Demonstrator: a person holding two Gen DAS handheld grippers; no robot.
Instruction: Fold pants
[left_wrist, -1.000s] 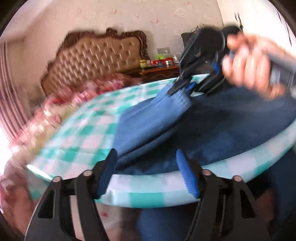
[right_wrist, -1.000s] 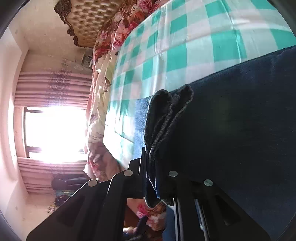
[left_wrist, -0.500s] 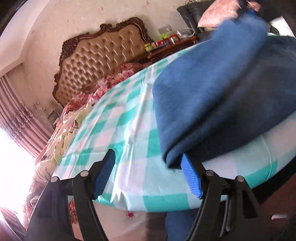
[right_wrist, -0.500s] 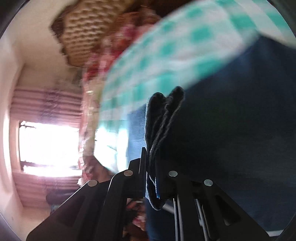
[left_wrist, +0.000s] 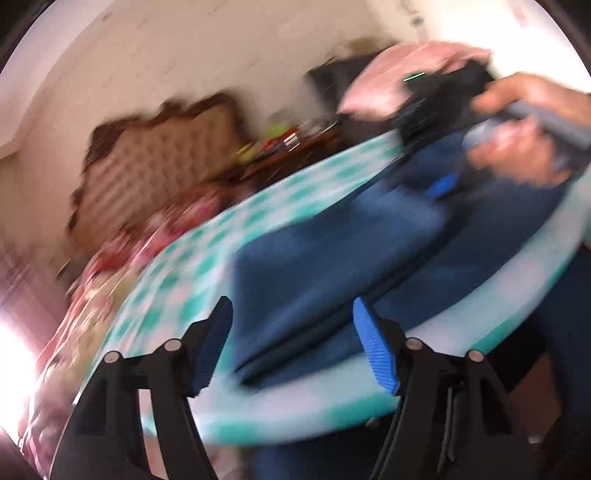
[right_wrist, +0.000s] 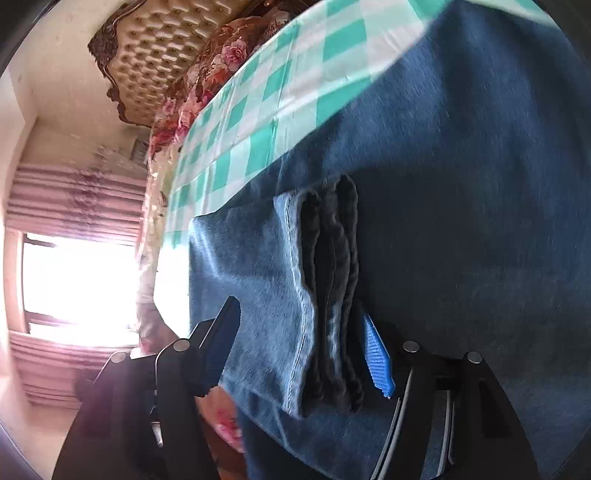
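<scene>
Blue pants lie folded on the checked tabletop just ahead of the left gripper, whose jaws stand open and empty. From the right wrist, the right gripper is open too, with the pants' hem edges between its fingers.

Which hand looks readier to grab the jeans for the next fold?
Probably the left. The left gripper is open right at the near folded edge of the jeans, while the right gripper is open with hems lying loose between its fingers.

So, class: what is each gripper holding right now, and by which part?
Nothing. The left gripper is open and empty; the right gripper is open around the jeans' bunched hem.
</scene>
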